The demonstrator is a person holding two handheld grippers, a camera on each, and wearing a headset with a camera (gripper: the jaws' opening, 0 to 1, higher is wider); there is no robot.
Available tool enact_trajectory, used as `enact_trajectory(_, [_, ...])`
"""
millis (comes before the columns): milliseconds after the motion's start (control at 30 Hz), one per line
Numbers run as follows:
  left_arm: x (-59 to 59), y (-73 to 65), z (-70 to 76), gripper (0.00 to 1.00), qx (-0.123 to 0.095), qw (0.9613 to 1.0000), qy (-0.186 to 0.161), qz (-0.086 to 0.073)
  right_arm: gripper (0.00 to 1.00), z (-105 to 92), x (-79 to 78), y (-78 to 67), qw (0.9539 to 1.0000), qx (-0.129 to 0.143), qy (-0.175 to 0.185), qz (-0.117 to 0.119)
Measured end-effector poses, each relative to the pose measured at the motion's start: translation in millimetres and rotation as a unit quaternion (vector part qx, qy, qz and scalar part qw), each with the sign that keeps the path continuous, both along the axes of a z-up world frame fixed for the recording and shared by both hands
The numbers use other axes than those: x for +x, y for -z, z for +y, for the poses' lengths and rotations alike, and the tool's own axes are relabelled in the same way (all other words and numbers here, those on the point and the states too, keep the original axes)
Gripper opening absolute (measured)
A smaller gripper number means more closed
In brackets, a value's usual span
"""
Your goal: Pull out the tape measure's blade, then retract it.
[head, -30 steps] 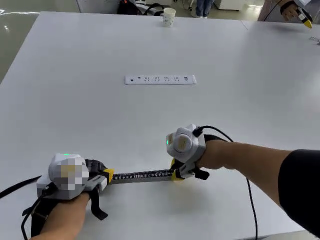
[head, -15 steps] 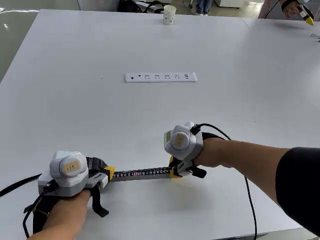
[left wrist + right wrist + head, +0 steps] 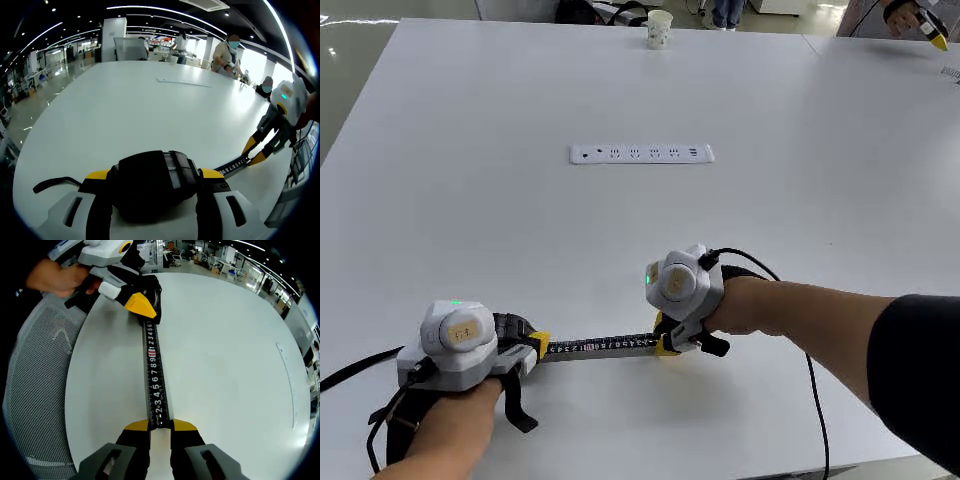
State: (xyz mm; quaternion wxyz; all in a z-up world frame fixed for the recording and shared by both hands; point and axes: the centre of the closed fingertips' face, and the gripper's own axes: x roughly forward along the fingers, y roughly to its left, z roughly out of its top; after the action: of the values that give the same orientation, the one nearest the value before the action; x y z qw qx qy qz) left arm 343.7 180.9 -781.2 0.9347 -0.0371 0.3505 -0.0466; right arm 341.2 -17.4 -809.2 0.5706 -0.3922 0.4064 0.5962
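Observation:
The tape measure's black case point(image 3: 513, 329) lies low on the white table point(image 3: 470, 200), and my left gripper point(image 3: 534, 349) is shut on it. In the left gripper view the case point(image 3: 150, 182) sits between the yellow-tipped jaws. Its black blade point(image 3: 600, 346) with white numbers runs right to my right gripper point(image 3: 664, 345), which is shut on the blade's end. In the right gripper view the blade point(image 3: 152, 375) stretches from my jaws point(image 3: 160, 426) to the case point(image 3: 151, 290). About sixteen centimetres of scale show.
A white power strip point(image 3: 642, 154) lies mid-table and a paper cup point(image 3: 659, 30) stands at the far edge. The table's front edge is just below both hands. A grey mesh chair point(image 3: 40, 390) stands beside the table. Another person's hand point(image 3: 905, 18) works at the far right.
My right gripper has moved a little left toward the case, so slightly less blade shows. The left gripper and case have stayed put.

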Motion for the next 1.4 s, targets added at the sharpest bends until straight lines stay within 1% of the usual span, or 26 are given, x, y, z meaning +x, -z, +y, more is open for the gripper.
enact_trajectory(200, [0.0,0.1,0.1,0.63,-0.002,1.0,0.001,0.003,0.11,3.2,-0.3,-0.1,1.0,0.004,0.002,0.002])
enact_trajectory(667, [0.0,0.0,-0.1,0.63,-0.001,1.0,0.001,0.003,0.11,10.5,-1.2,0.9,1.0,0.001,0.002,0.003])
enact_trajectory(1033, [-0.3,-0.1,-0.6,0.63,0.0,1.0,0.002,0.005,0.11,15.1,-1.7,0.7,0.9999,0.007,0.008,0.007])
enact_trajectory(1400, [-0.5,0.3,-0.7,0.63,0.0,1.0,0.002,0.005,0.11,20.3,-3.8,0.0,0.9999,0.008,0.007,0.008])
